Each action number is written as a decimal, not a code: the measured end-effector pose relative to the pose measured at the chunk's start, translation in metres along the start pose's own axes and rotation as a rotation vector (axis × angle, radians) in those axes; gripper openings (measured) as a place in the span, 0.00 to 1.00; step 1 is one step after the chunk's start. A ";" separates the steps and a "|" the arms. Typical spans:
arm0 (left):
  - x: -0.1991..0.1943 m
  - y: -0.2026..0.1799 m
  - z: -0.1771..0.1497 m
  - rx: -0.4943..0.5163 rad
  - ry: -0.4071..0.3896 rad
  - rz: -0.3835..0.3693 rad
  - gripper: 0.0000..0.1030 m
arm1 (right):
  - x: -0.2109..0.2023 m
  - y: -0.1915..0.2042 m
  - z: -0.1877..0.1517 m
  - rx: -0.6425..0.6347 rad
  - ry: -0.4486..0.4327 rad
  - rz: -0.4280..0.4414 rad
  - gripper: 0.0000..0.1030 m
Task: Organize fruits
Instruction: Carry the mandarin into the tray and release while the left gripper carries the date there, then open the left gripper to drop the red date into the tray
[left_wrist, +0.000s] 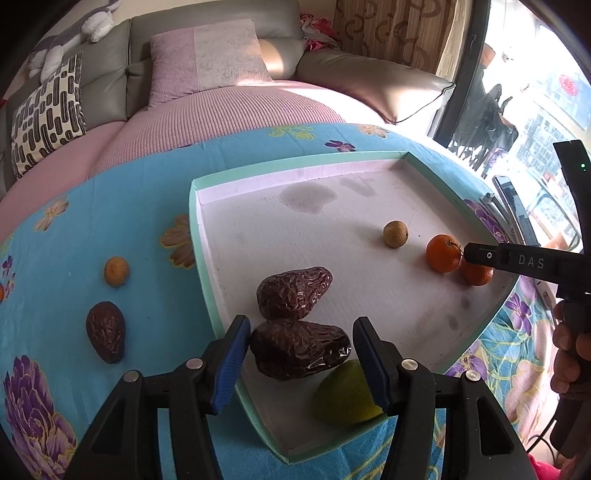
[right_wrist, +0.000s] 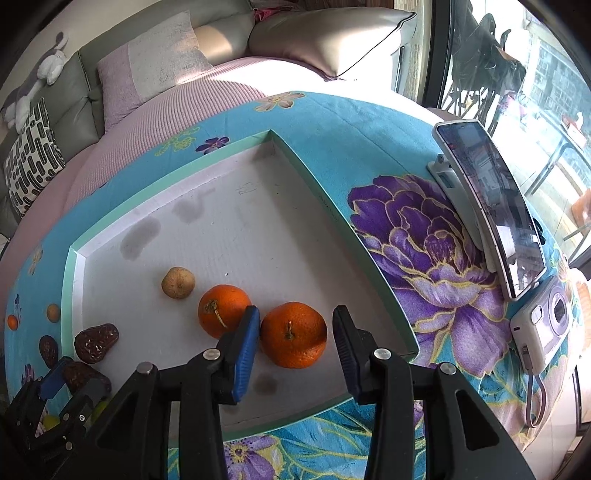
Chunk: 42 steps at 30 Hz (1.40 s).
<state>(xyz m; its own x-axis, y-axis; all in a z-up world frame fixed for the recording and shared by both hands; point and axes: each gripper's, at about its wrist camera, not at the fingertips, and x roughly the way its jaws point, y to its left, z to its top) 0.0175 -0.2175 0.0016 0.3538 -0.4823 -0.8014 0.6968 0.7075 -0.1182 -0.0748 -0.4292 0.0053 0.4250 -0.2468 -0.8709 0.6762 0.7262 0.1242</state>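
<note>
Left wrist view: left gripper (left_wrist: 301, 363) straddles a date (left_wrist: 301, 349), jaws wide, unclamped; right gripper (right_wrist: 295, 347) likewise brackets an orange (right_wrist: 293, 334); closing off-centre could roll either fruit away.

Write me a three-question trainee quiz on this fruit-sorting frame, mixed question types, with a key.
1. True or false: the right claw is shut on the round orange tangerine between its blue pads.
2. How many wrinkled dark brown dates lie inside the shallow white tray with the mint-green rim? A) one B) two C) three
3. Fill in: the third wrinkled brown date lies on the ____ floral cloth, outside the tray.

Key: 1 false, the jaws stand open around it. 2 B, the far date and the near date by the left claw. 3 blue.
</note>
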 end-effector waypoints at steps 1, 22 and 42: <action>-0.002 0.000 0.000 0.000 -0.006 -0.002 0.60 | -0.002 -0.001 0.000 0.006 -0.009 0.002 0.41; -0.061 0.126 -0.019 -0.399 -0.081 0.220 0.60 | -0.034 0.072 -0.016 -0.181 -0.109 0.146 0.41; -0.086 0.159 -0.042 -0.449 -0.063 0.357 0.96 | -0.037 0.139 -0.051 -0.405 -0.119 0.236 0.85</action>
<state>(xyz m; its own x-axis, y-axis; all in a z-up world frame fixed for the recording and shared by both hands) 0.0712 -0.0421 0.0268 0.5649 -0.1933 -0.8022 0.1988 0.9754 -0.0951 -0.0271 -0.2863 0.0306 0.6207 -0.1003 -0.7776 0.2748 0.9567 0.0960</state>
